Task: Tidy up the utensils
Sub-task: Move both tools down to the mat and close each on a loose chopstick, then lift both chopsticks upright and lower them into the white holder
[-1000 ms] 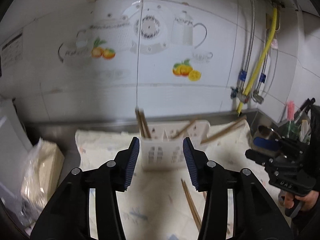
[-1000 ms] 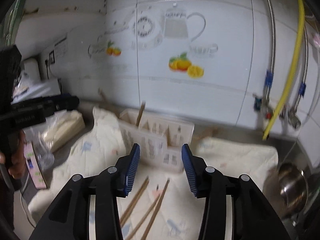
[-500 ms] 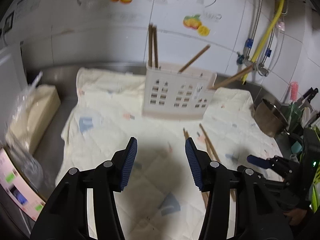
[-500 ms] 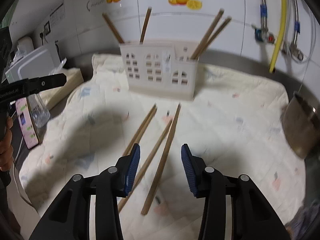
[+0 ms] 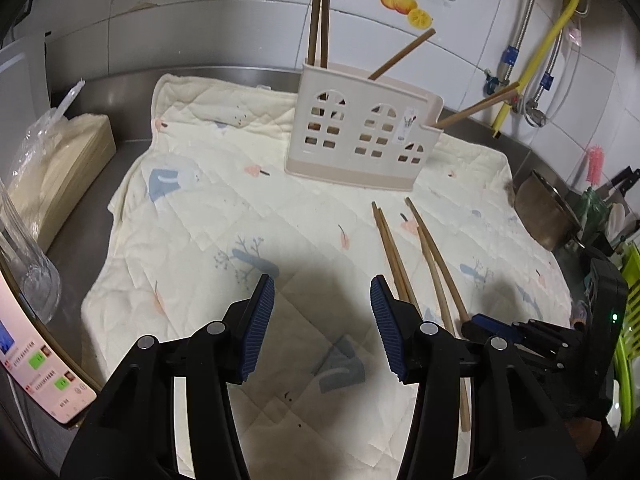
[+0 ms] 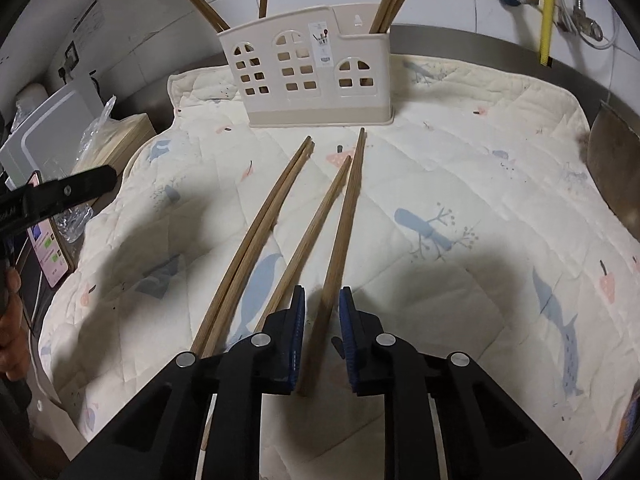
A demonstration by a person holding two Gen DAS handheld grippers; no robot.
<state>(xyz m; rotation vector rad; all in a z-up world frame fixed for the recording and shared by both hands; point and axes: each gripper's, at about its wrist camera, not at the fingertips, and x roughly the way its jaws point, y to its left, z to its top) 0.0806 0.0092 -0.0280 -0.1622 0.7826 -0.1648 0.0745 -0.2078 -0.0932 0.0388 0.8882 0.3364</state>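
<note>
A cream plastic utensil holder [image 5: 360,136] [image 6: 312,76] with window cut-outs stands at the back of a quilted cloth and holds several wooden chopsticks. Several more chopsticks lie loose on the cloth [image 5: 416,256]. My right gripper [image 6: 322,300] is low over the cloth, its jaws narrowed on either side of the rightmost loose chopstick [image 6: 344,220] with small gaps still showing; another chopstick [image 6: 308,236] lies just left of it. My left gripper [image 5: 322,292] is open and empty above the cloth, left of the loose chopsticks. The right gripper also shows in the left wrist view [image 5: 476,326].
The quilted cloth [image 5: 192,216] covers a steel counter. A bagged block [image 5: 52,172], a glass [image 5: 28,264] and a phone [image 5: 36,376] sit at the left edge. A metal pot [image 5: 548,212] and a green rack [image 5: 628,320] are at the right. Pipes run down the tiled wall [image 5: 536,52].
Both grippers have tilted down from the wall to the cloth. The right gripper has dropped to the loose chopsticks and narrowed its jaws around the rightmost one. The left stayed open.
</note>
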